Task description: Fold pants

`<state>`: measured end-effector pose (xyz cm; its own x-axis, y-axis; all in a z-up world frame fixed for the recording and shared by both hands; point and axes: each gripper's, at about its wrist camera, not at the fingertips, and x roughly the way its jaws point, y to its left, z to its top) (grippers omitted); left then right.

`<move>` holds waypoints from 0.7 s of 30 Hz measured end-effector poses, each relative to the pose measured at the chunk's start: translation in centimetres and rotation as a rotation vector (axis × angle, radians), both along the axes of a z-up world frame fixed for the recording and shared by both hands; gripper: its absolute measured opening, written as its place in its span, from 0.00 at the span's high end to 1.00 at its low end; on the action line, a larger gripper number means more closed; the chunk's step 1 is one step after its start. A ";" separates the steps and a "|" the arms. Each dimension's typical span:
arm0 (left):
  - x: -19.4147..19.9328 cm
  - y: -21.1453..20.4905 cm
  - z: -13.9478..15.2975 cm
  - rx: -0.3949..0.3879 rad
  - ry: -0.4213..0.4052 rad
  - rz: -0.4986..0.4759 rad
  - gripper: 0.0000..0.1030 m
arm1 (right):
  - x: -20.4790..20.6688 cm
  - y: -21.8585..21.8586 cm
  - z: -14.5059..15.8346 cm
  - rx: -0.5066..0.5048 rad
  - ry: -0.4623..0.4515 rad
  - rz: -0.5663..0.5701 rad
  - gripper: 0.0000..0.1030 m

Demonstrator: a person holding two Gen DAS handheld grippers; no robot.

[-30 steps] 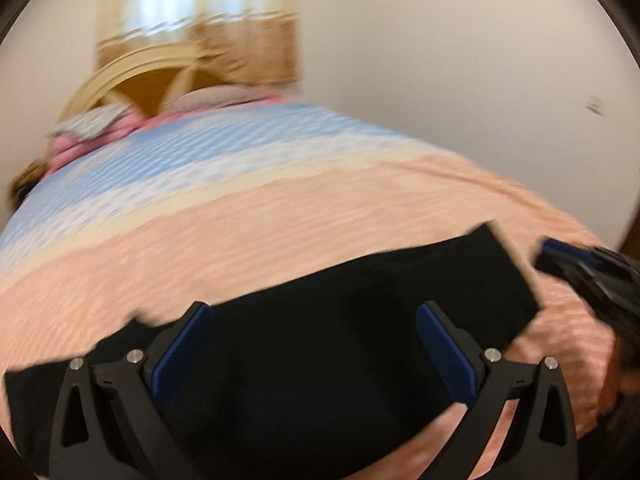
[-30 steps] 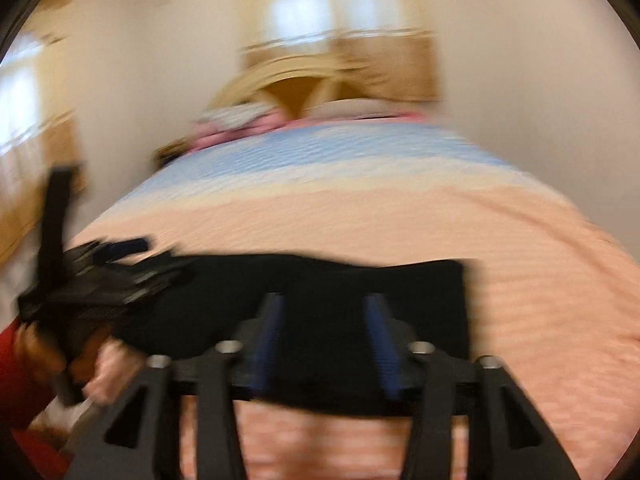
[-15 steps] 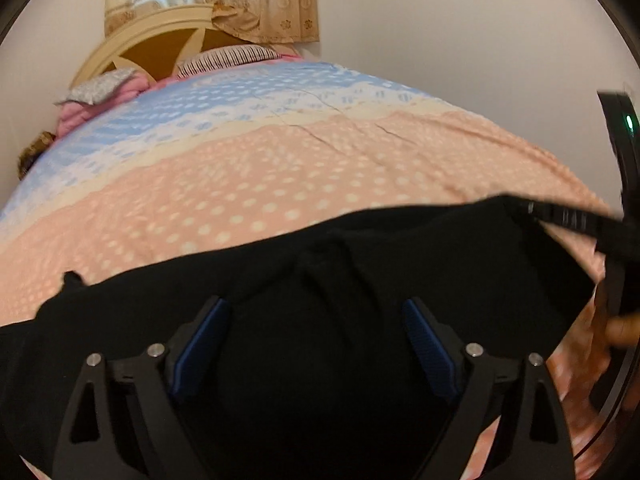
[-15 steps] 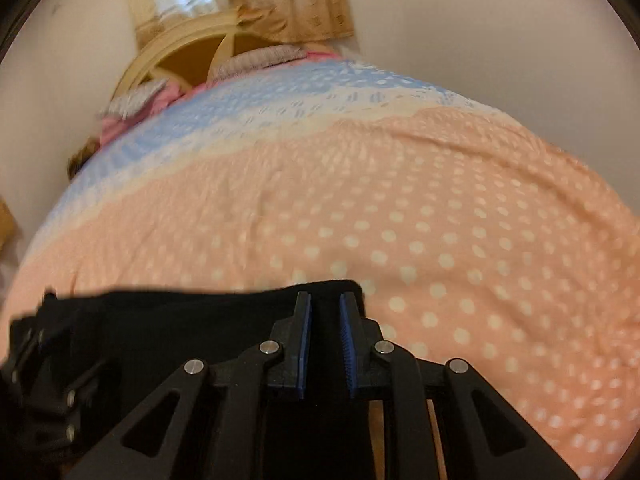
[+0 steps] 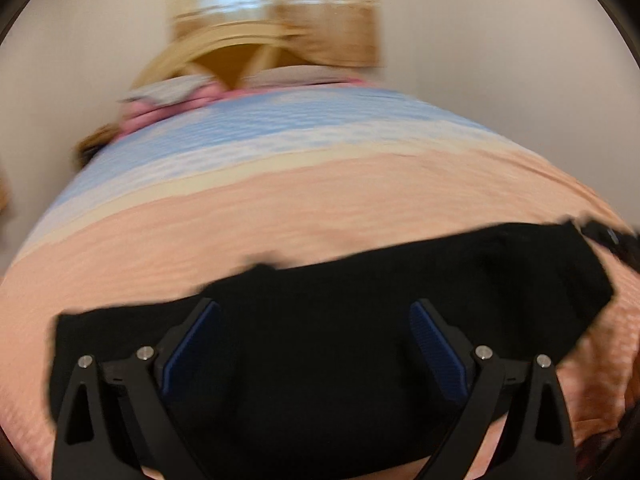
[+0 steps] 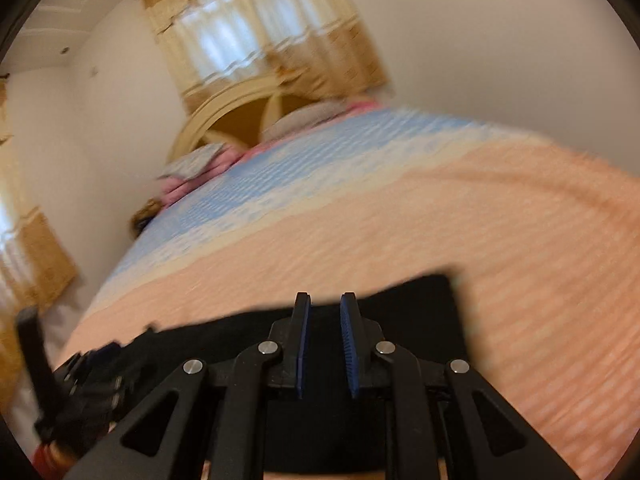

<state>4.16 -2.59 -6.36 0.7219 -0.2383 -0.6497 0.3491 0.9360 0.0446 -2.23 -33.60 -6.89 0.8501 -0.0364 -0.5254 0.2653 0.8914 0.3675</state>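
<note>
Compared with half a second back, the right gripper [image 6: 325,312] has its blue pads a bit further apart than the near-pinched look it had then, still a narrow slot, and whether any cloth is caught between them I honestly can't tell since everything behind is black. The left gripper [image 5: 314,320] is spread wide same as before, nothing pinched, just hanging over the pants [image 5: 340,344]. Both views have swung round and gone blurry, and the window now sits nearly centred in the left view.

The black pants lie flat across the near part of the bed, stretching left to right, with the right end reaching toward the other tool at the far right edge of the left view. The bedspread [image 5: 280,216] is peach with pale dots on the near part, then a cream band, then blue toward the far end. Pink and grey pillows [image 5: 172,98] sit against a curved cream headboard [image 6: 224,108], with gold-trimmed curtains [image 6: 256,32] over the window behind.

Loads of bare bedspread beyond the pants' far edge and off to the right in the right view, where the corner of the pants [image 6: 436,300] stops well short of the bed's side
</note>
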 end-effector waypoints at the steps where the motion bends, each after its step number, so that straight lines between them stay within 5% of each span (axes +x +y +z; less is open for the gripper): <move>1: 0.2 1.8 -0.1 0.002 -0.003 0.045 0.05 | 0.6 1.8 -0.8 0.031 0.012 0.037 0.84; 6: 2.2 13.7 -1.6 -0.022 0.029 0.352 0.05 | 3.3 7.5 -4.7 0.069 0.091 0.142 0.84; 10: 3.6 19.8 -3.4 -0.115 0.092 0.516 0.05 | 3.4 9.2 -5.2 -0.015 0.088 0.093 0.80; 15: 4.1 21.4 -6.4 -0.255 0.181 0.535 0.05 | 3.0 9.1 -4.0 0.007 0.095 0.047 0.80; 21: 3.4 19.6 -6.3 -0.266 0.184 0.456 0.06 | 2.9 14.3 -2.9 -0.095 0.054 0.148 0.80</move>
<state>7.61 17.04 -12.68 0.6703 -0.1016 -0.7351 -0.1137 0.9648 -0.2371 0.65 -19.29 -9.83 0.8206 0.0356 -0.5704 0.1454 0.9522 0.2686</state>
